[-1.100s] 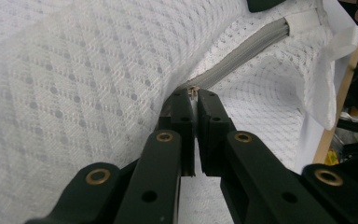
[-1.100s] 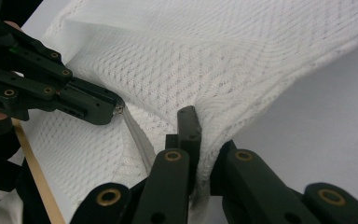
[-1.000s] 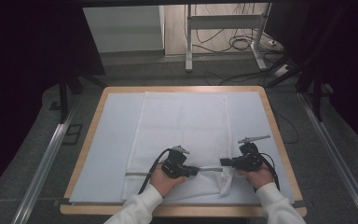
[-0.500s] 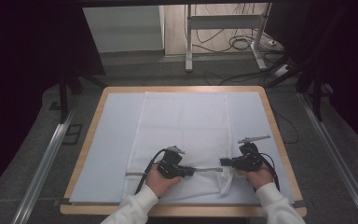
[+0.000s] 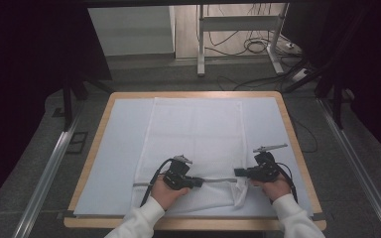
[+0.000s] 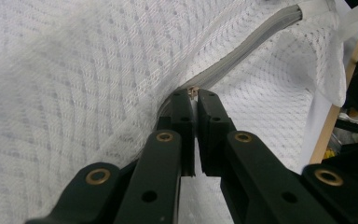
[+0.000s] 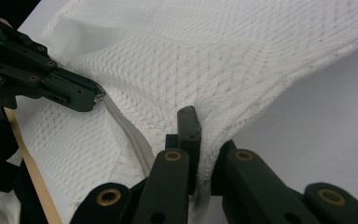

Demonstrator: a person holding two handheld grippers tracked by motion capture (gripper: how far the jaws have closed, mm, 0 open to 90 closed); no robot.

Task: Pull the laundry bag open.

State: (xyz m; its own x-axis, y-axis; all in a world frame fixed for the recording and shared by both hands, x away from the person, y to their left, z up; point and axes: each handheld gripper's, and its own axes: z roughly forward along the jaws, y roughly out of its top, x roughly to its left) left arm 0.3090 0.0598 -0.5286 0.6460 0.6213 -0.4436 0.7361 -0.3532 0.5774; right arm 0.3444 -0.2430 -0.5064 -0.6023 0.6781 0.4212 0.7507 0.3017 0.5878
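Mesh bag (image 5: 196, 144): white net laundry bag lying flat in the middle of the surface (image 5: 124, 148), its far edge near the surface's far rim, its near edge bunched up between the two hands.
Zipper (image 5: 218, 180): grey band running across the bag's near end, from the left tongs toward the right tongs; in the left gripper view (image 6: 242, 51) it climbs away from the jaw tips to the bag's corner.
Zipper pull (image 6: 193, 91): small metal tab pinched right at the tips of the left tongs; it shows too in the right gripper view (image 7: 100, 97).
Left tongs (image 5: 200, 182): together, clamped on the zipper pull, pointing along the zipper toward the right hand; the jaws stand nearly touching, with just the tab between them.
Right tongs (image 5: 237, 172): together, clamped on a fold of the bag's mesh at its near right corner, just beside the zipper's end; in the right gripper view (image 7: 200, 140) the net is drawn up between the jaws.
Left hand (image 5: 166, 191): wrapped around its gripper body, white sleeve coming in from the bottom edge.
Right hand (image 5: 273, 186): gripping its tool at the bag's right side, near the surface's right rim.
Surface: pale sheet inside a wooden frame (image 5: 99, 144), bag resting on it.
Floor (image 5: 188, 74): grey, with cables and a metal stand beyond the surface.
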